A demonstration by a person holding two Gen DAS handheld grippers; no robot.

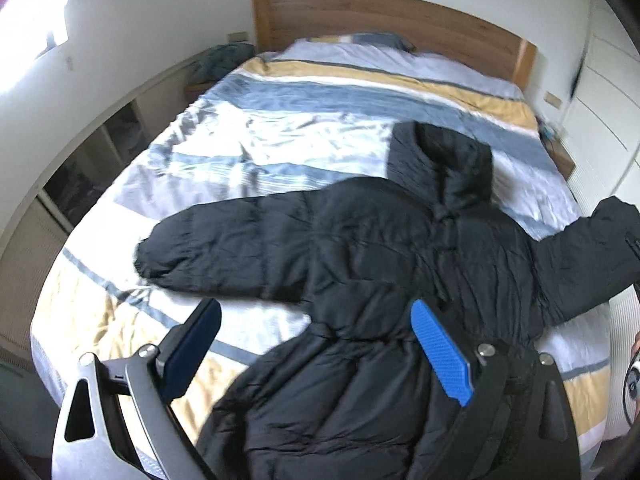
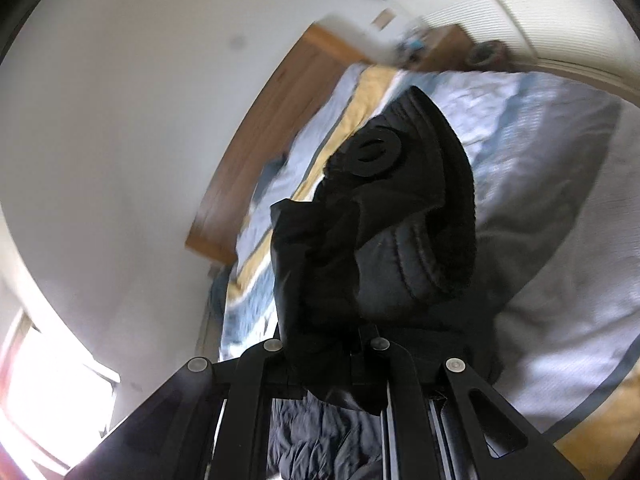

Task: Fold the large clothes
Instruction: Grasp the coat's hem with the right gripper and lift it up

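Note:
A black hooded puffer jacket [image 1: 380,248] lies front up on the striped duvet [image 1: 248,136], hood toward the headboard and one sleeve [image 1: 224,240] stretched out to the left. My left gripper [image 1: 316,306] hovers open above the jacket's lower body, blue pads [image 1: 440,356] wide apart with nothing between them. The other sleeve [image 1: 600,236] rises off the bed at the right edge. In the right wrist view my right gripper [image 2: 328,356] is shut on that sleeve's cuff [image 2: 400,216], which has a ribbed knit end and a round patch. The bunched fabric hides the fingertips.
A wooden headboard [image 1: 384,16] stands at the far end of the bed, with a pillow [image 1: 360,40] below it. Open shelving [image 1: 92,160] runs along the left wall, and a bedside shelf [image 1: 198,88] holds a bundle. White wardrobe doors [image 1: 600,92] are on the right. A bright window [image 2: 48,392] glares.

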